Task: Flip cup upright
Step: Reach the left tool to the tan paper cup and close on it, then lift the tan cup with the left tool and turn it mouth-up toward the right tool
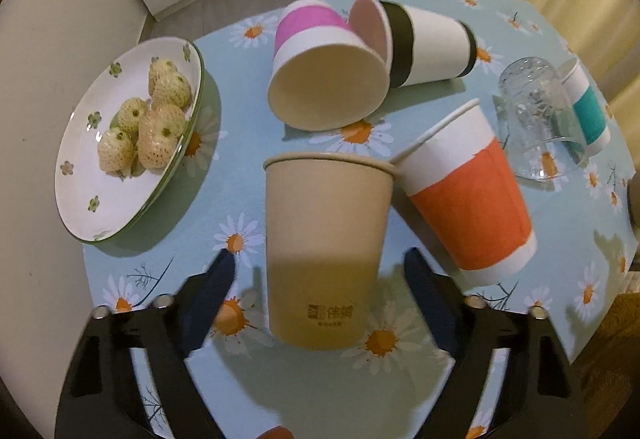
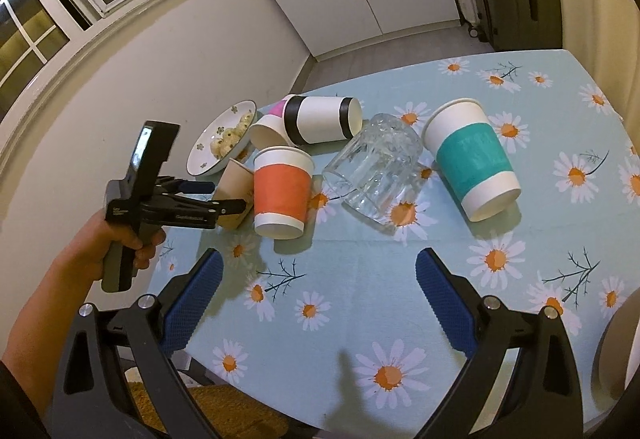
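A plain brown paper cup (image 1: 326, 251) stands upright on the daisy tablecloth between the fingers of my left gripper (image 1: 320, 279), which is open; the fingers stand apart from the cup's sides. It also shows in the right wrist view (image 2: 236, 187), partly hidden behind the left gripper (image 2: 224, 199). An orange-banded cup (image 1: 472, 199) stands upright beside it. A pink-banded cup (image 1: 320, 67) and a black-banded cup (image 1: 428, 39) lie on their sides. A teal-banded cup (image 2: 472, 159) stands upright. My right gripper (image 2: 316, 291) is open and empty above the near cloth.
A white plate (image 1: 84, 175) of pale strawberries sits at the left edge of the table. A clear glass (image 2: 376, 167) lies tilted between the orange and teal cups. The table edges (image 1: 132, 319) lie close on the left and front. Cabinets and a suitcase stand behind.
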Motion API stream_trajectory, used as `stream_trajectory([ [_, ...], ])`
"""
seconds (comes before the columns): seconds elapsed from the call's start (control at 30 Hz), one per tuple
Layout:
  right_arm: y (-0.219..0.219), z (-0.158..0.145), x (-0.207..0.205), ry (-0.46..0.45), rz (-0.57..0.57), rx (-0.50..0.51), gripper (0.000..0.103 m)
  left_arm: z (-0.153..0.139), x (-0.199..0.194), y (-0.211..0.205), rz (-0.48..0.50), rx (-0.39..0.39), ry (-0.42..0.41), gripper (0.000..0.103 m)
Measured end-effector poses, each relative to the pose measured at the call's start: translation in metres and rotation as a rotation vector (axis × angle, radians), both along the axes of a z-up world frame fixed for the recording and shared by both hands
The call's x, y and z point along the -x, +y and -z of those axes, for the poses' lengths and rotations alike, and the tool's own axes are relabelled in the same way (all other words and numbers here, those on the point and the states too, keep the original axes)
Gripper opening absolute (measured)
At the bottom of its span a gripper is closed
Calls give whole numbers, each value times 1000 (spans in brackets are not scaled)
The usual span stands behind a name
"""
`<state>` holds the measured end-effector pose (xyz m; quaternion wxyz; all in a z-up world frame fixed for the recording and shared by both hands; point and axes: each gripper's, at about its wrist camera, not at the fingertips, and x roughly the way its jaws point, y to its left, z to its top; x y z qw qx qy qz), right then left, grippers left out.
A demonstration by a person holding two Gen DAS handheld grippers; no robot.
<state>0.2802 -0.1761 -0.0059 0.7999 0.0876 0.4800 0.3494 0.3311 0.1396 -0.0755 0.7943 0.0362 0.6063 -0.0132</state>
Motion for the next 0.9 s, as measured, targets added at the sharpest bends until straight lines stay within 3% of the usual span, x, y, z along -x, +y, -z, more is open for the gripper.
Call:
stream_trajectory([
  [0.17,-5,5,-4,20,9,0,96,7,-1,6,-12,20,27,57],
  [0.9,-28,-1,-2,25,37,-45,96,-13,8,-17,-15,-70,46,57],
])
